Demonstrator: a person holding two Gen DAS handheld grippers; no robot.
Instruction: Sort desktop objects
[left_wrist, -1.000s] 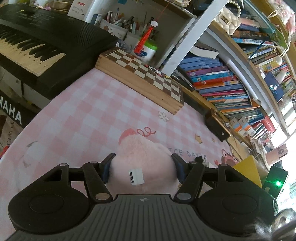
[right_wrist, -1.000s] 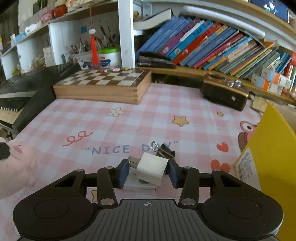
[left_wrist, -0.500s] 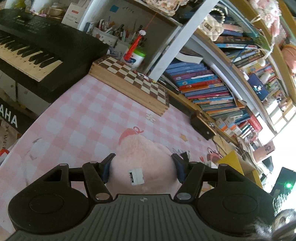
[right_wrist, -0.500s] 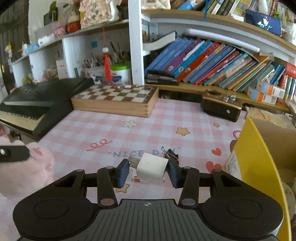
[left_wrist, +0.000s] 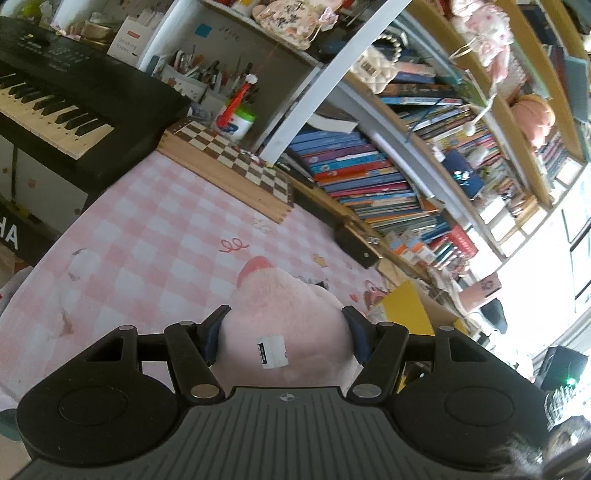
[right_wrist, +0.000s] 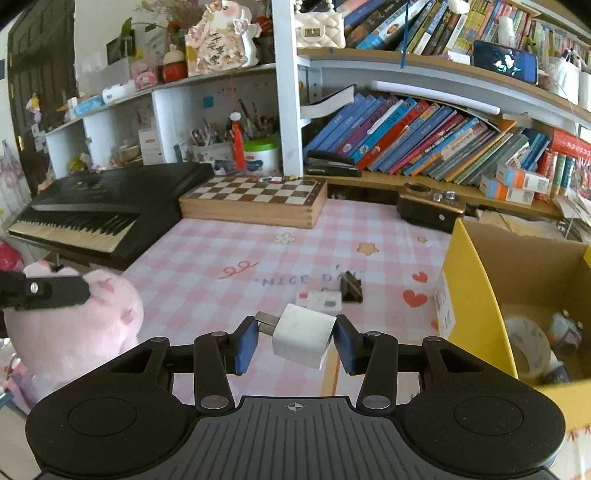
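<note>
My left gripper (left_wrist: 284, 325) is shut on a pink plush toy (left_wrist: 291, 314) and holds it above the pink checked tablecloth (left_wrist: 155, 236). The plush also shows at the left of the right wrist view (right_wrist: 77, 328), with a left finger (right_wrist: 55, 291) across it. My right gripper (right_wrist: 295, 332) is shut on a white plug adapter (right_wrist: 303, 336), held above the cloth. A yellow cardboard box (right_wrist: 476, 295) stands open at the right, with a tape roll (right_wrist: 528, 343) and a small toy (right_wrist: 565, 328) inside.
A small white item (right_wrist: 325, 301) and a black binder clip (right_wrist: 351, 288) lie on the cloth ahead. A chessboard box (right_wrist: 255, 199), a black keyboard (right_wrist: 99, 218) and a dark wooden box (right_wrist: 428, 206) line the back, under bookshelves.
Both grippers have risen with their loads. The right gripper has lifted the adapter clear of the cloth and the box interior has come into view.
</note>
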